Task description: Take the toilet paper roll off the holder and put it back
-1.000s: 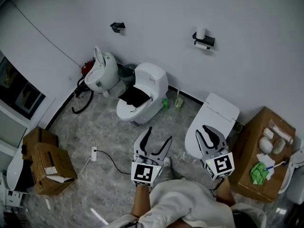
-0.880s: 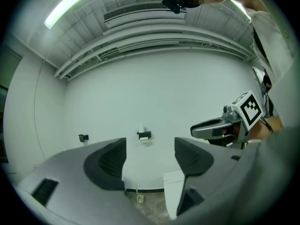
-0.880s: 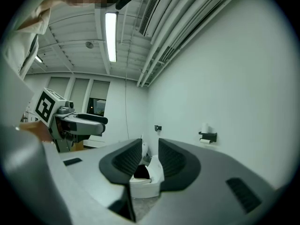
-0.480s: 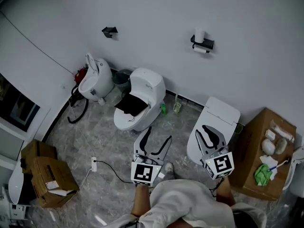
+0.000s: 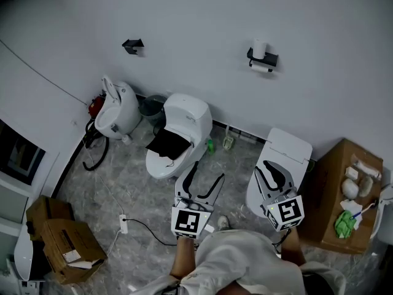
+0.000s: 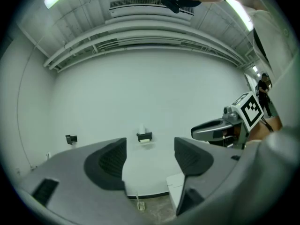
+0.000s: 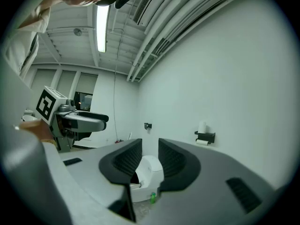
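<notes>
Left tool (image 5: 206,174) has its jaws wide apart and right tool (image 5: 270,172) shows a narrower gap; both are empty. We see the toilet paper roll (image 5: 260,68) hanging in the holder (image 5: 268,58) on the wall (image 5: 184,29), well apart from us. We judge it light, soft and easily crushed, best pinched gently across its outer sides.

We locate holder (image 5: 263,59) on far wall (image 5: 196,23), toilet paper roll (image 5: 260,47) standing on it | middle toilet (image 5: 184,118) nearer, left of holder | right toilet (image 5: 285,147) nearer, just right | cardboard boxes (image 5: 61,241) near left.
</notes>
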`<state>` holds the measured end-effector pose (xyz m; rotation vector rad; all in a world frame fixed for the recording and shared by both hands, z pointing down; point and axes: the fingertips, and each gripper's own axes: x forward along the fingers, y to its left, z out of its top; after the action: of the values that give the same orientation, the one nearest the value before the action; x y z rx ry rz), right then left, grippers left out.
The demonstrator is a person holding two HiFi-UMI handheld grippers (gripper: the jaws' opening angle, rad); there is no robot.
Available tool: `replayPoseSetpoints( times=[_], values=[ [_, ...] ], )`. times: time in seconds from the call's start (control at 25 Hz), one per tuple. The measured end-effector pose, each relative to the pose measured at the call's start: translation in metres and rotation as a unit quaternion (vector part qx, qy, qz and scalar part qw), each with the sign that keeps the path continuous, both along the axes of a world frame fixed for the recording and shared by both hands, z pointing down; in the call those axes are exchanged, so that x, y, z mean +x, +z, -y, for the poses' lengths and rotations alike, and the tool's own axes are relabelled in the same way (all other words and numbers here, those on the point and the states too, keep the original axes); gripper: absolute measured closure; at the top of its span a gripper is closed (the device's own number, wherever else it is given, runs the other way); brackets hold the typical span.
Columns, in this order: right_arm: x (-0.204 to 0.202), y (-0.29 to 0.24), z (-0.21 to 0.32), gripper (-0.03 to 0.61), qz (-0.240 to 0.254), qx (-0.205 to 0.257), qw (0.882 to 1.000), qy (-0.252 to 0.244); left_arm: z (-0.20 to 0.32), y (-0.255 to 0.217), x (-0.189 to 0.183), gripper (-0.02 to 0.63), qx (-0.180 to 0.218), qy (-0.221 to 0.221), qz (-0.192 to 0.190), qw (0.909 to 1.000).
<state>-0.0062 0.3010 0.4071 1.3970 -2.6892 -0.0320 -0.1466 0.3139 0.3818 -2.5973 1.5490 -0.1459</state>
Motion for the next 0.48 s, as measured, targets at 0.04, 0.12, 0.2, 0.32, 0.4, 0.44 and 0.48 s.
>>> replayPoseSetpoints(
  times=[0.04,0.12,0.2,0.32,0.4,0.44,0.48],
  values=[
    [-0.003,0.001,0.004,0.474,-0.001,0.000,1.000,0.004,0.005,0.000,-0.003,0.287,0.002,0.004,-0.001,1.0000],
    [-0.011,0.001,0.013,0.474,-0.003,-0.001,1.000,0.011,0.016,-0.001,-0.011,0.287,0.003,0.011,-0.003,0.9999],
    [-0.018,0.002,0.021,0.474,-0.004,-0.001,1.000,0.018,0.026,-0.002,-0.018,0.287,0.007,0.019,-0.005,0.9998],
    [-0.028,0.004,0.031,0.474,-0.006,-0.002,1.000,0.026,0.039,0.002,-0.026,0.288,0.002,0.029,-0.004,0.9996],
    [-0.035,0.006,0.036,0.474,-0.009,-0.002,1.000,0.029,0.046,0.004,-0.031,0.288,0.003,0.035,-0.006,0.9994],
    [-0.037,0.007,0.038,0.474,-0.009,-0.004,0.999,0.032,0.049,0.005,-0.034,0.288,0.005,0.037,-0.007,0.9993],
    [-0.039,0.009,0.040,0.474,-0.010,-0.005,0.999,0.035,0.052,0.006,-0.036,0.288,0.005,0.039,-0.009,0.9992]
  ],
)
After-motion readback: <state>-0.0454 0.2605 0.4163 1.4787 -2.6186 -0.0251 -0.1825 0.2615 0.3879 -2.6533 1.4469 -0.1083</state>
